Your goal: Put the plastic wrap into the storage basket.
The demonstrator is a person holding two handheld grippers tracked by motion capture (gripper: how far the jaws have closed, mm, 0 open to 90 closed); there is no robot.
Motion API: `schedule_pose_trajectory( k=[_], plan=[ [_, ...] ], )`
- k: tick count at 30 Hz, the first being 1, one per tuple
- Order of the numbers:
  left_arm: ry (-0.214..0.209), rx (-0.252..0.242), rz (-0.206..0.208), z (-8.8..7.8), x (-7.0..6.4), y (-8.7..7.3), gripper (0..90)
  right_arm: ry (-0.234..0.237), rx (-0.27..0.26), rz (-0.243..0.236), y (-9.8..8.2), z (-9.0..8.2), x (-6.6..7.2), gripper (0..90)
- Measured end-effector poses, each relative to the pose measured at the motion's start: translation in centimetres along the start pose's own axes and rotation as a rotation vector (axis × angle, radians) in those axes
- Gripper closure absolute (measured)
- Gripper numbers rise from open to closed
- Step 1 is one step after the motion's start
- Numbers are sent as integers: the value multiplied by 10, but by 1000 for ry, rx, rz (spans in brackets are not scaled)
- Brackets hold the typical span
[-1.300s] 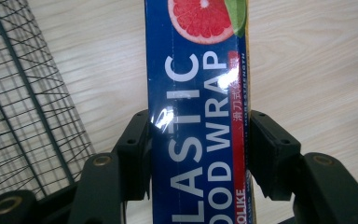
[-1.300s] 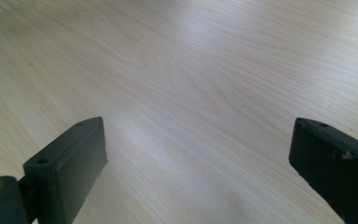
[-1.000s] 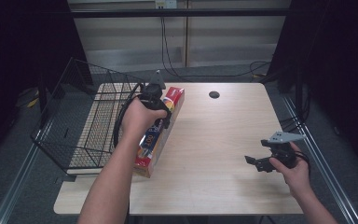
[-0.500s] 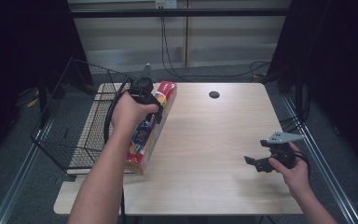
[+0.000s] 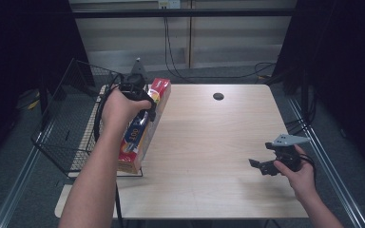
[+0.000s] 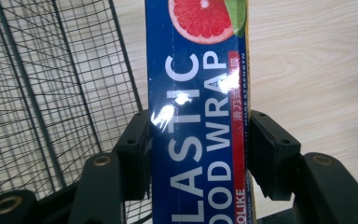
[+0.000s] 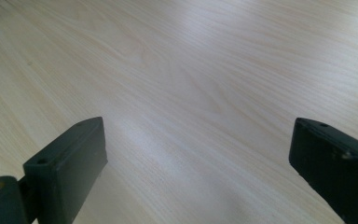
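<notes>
A long blue and red box of plastic food wrap point(image 5: 142, 128) hangs above the table's left edge, beside the wire basket point(image 5: 71, 123). My left gripper point(image 5: 140, 102) is shut on its upper part. In the left gripper view both pads press the box's point(image 6: 198, 116) sides, with the basket mesh point(image 6: 42, 93) to the left and the wooden table point(image 6: 317, 70) to the right. My right gripper point(image 5: 261, 165) sits low over the table at the right, open, with bare wood between its jaws in the right gripper view point(image 7: 198, 158).
The black wire basket stands at the table's left edge, its near rim point(image 5: 57, 159) under the box's lower end. A round cable hole point(image 5: 218, 96) is at the back of the table top. Cables run along the floor behind.
My left hand has carried the box to the left and upward, from over the table toward the basket's edge. The right hand has stayed in place.
</notes>
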State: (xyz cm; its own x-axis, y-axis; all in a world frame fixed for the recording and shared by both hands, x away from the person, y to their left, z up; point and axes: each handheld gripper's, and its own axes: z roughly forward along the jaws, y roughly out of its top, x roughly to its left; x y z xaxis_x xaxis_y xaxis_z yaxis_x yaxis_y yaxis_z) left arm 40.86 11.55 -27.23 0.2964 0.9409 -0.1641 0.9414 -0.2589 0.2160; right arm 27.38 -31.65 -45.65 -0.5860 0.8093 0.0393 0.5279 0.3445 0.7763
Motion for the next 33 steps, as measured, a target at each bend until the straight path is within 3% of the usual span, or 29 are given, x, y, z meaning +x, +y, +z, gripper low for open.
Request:
schedule_pose_trajectory(
  k=[33],
  plan=[
    [44,-38,-130,-36,49,-10,469,-5,-2,1,0,0,0,38]
  ],
)
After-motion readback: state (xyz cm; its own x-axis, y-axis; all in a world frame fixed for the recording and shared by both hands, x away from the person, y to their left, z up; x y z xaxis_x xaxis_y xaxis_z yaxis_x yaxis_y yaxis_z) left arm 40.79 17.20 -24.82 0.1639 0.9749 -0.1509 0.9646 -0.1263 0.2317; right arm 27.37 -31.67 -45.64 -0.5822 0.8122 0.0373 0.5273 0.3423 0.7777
